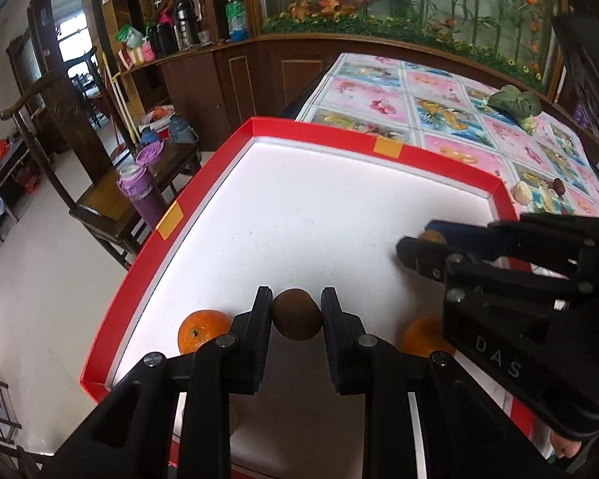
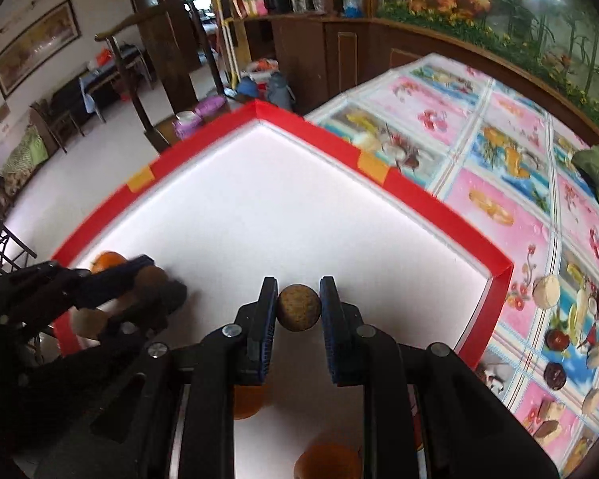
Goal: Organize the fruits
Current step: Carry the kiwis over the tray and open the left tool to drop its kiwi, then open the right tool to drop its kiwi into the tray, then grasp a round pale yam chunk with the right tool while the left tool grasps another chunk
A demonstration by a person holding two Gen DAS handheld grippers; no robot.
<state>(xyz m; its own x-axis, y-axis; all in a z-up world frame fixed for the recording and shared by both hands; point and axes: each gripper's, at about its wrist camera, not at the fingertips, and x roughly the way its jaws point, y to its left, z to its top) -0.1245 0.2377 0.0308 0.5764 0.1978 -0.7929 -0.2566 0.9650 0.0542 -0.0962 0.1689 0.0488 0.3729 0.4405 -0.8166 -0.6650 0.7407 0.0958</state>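
my left gripper (image 1: 297,313) is clamped on a brown fruit (image 1: 298,314), round, dull and rough-skinned, its two black pads pressing its sides above the white floor of the tray. my right gripper (image 2: 298,306) is closed the same way on a second brown fruit (image 2: 298,308), paler and speckled, also held over the tray. so that is two brown fruits, one in each set of jaws.

the fingers (image 1: 259,331) are matte black plastic with silver bolt heads, and the pads carry ribbed dark-blue rubber.

i count oranges next: in the left wrist view one orange (image 1: 203,330) lies on the tray floor just left of my left fingers, glossy and pitted, and another orange (image 1: 421,337) sits partly hidden behind the right gripper's body. the right wrist view shows orange shapes under my fingers too, but i cannot tell whether they are the same ones.

the tray (image 1: 331,129) is one shallow rectangular box, red card walls with a smooth white lining and two yellow tape patches on the rim. it rests on a table with a glossy patterned tablecloth (image 2: 511,183), where one leafy green vegetable (image 1: 516,105) lies well apart from the tray.
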